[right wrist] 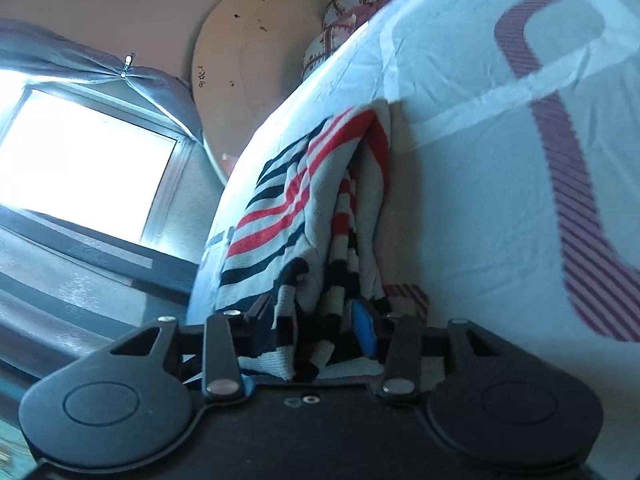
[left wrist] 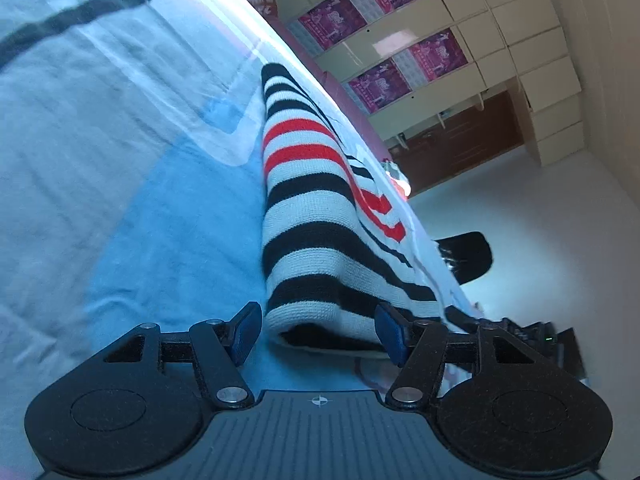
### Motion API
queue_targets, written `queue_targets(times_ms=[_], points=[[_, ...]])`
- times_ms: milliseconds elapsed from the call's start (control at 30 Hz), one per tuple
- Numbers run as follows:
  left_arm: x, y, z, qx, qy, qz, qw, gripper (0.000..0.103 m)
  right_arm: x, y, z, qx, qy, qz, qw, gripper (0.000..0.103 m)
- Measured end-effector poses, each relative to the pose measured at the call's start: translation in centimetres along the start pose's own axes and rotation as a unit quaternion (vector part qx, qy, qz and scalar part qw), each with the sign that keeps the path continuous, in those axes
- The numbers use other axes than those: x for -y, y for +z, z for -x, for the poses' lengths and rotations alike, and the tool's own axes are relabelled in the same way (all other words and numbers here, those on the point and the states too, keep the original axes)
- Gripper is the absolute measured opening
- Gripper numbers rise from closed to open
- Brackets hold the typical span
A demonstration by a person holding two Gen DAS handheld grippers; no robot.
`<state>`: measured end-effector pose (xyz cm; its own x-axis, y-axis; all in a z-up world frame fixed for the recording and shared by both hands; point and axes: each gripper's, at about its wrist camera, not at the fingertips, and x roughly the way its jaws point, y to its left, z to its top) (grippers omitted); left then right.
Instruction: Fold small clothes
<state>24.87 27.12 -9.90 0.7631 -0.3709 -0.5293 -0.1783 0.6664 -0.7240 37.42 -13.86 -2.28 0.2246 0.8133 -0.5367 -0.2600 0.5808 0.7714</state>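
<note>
Both grippers meet the striped knit at its near end; it lies on the bedsheet (left wrist: pixel 120 160), long axis running straight away. The left gripper (left wrist: pixel 316 332) is open astride the knit (left wrist: pixel 312 208). The right gripper (right wrist: pixel 316 334) pinches bunched knit (right wrist: pixel 304 208), so it is nearer.

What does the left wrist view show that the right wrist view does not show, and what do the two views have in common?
Only the left wrist view shows the purple posters on pale cabinets, a white floor, and the left gripper with its jaws open around the folded end of the striped garment, pads apart from the cloth.

Only the right wrist view shows the bright window, the round pale board against the wall, and the right gripper with bunched knit between its jaws.

Both show the striped garment on the light bedsheet.
</note>
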Motion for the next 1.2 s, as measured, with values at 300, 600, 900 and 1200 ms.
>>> queue_targets(times_ms=[300,600,900,1200], points=[[4.2,-0.4,-2.6,0.091,0.209,-0.131,0.9647,0.061,-13.0,-7.7,-5.8,0.0,-0.19,0.439,0.878,0.036],[5.7,-2.6,-2.1,0.064,0.265,-0.193,0.9426,0.061,-9.5,-7.9,-7.5,-0.025,-0.32,0.432,0.843,0.034],[8.7,-8.2,3.9,0.105,0.304,-0.221,0.921,0.103,-9.0,-8.9,1.0,0.059,-0.274,0.263,0.923,0.079],[17.2,-15.0,7.8,0.109,0.281,-0.275,0.913,0.103,-12.2,-16.7,8.0,0.096,-0.289,0.26,0.916,0.089]])
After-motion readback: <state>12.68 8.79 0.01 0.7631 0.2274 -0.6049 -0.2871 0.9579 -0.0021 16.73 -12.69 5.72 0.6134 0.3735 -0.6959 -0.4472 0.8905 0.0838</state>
